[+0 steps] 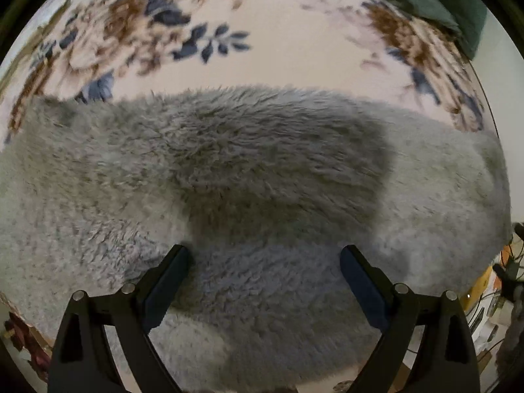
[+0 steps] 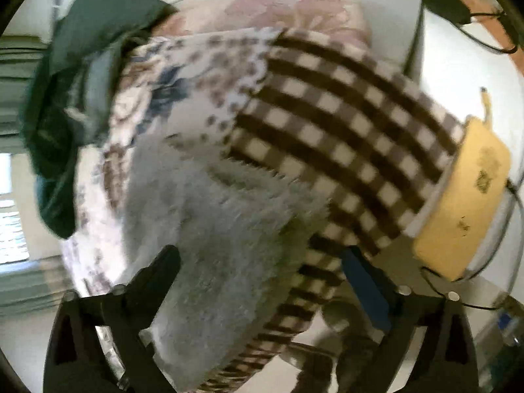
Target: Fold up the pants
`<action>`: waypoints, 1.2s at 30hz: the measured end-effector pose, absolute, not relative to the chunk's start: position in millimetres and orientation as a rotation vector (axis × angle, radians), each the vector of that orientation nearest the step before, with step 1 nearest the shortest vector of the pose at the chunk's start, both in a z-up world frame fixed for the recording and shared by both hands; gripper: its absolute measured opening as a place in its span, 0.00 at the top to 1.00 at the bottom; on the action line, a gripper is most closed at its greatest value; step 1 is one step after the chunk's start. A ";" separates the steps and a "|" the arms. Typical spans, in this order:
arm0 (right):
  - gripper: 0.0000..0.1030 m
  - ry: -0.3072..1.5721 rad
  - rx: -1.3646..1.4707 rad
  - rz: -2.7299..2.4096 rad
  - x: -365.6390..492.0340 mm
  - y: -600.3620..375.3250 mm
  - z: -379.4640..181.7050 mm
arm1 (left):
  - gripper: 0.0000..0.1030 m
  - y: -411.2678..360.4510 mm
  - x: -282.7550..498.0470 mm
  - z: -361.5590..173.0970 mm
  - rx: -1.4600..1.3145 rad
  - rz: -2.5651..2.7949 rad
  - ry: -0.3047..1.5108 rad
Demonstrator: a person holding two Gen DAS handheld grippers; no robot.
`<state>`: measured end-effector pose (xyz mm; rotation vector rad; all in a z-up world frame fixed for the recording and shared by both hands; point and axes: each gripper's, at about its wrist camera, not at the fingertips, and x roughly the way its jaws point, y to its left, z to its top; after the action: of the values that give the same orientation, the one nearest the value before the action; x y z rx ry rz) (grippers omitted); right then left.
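Note:
The pants are grey and fluffy. In the left wrist view the pants (image 1: 249, 170) lie spread across a floral bedcover (image 1: 278, 49), with one layer folded over another. My left gripper (image 1: 263, 258) is open just above the fleece, holding nothing. In the right wrist view the pants (image 2: 213, 229) lie between the floral cover (image 2: 183, 75) and a brown checked blanket (image 2: 344, 124). My right gripper (image 2: 260, 262) is open above the pants' edge, holding nothing.
A dark green garment (image 2: 72, 75) lies bunched at the far side of the bed; it also shows in the left wrist view (image 1: 442, 3). A yellow box (image 2: 458, 203) and cables (image 2: 458, 9) sit to the right. Clutter (image 1: 501, 281) lies at the right edge.

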<state>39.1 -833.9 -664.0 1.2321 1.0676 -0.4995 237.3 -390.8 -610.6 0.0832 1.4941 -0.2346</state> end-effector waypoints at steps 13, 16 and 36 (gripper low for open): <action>0.16 0.852 1.376 -0.311 55.1 -820.2 -728.8 | 0.00 -392.3 257.0 -650.3 0.035 -0.187 1.499; 0.19 0.705 1.467 -0.205 49.2 -824.3 -728.4 | 0.00 -402.2 260.5 -654.2 0.043 -0.157 1.503; 0.72 0.694 1.460 -0.174 94.4 -821.9 -741.9 | 0.00 -400.7 270.2 -619.0 -0.111 -0.142 1.547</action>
<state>94.4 -821.9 -741.9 1.4597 0.6935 -0.1739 270.2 -400.7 -619.0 -0.1106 1.5468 -0.1417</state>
